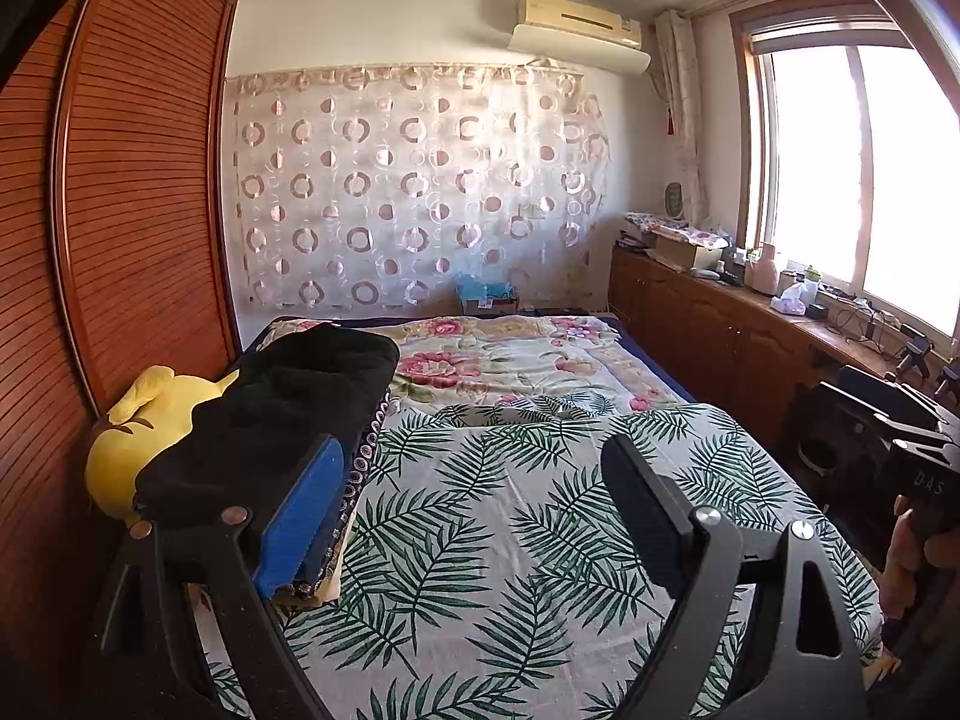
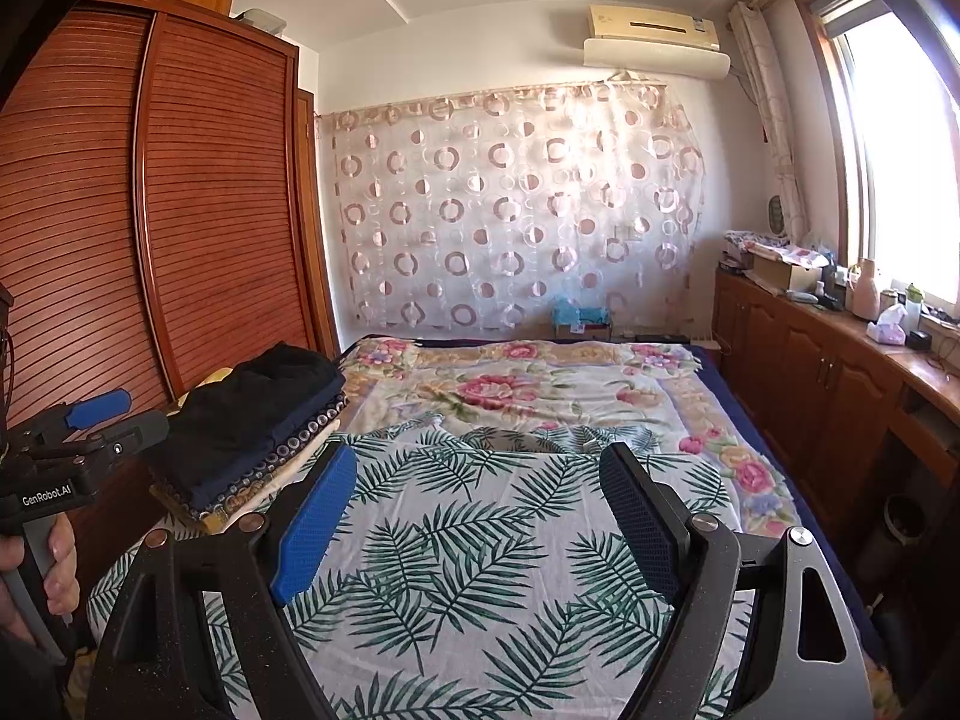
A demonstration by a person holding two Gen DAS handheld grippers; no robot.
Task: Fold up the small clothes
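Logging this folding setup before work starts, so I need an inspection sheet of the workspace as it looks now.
Surface: bed under a leaf-print sheet.
Job's things: stack of folded clothes at the bed's left edge, black garment on top.
Clutter: yellow plush toy beside the stack.
Grippers: left tongs and right tongs open, empty.
Cables: wires on the window counter.
Surroundings: wardrobe, air conditioner.

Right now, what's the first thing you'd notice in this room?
The green leaf-print cloth spread flat across the near bed, under both open grippers. Left of it sits a stack of folded clothes topped in black, with a yellow plush toy peeking out beside the wooden wardrobe.
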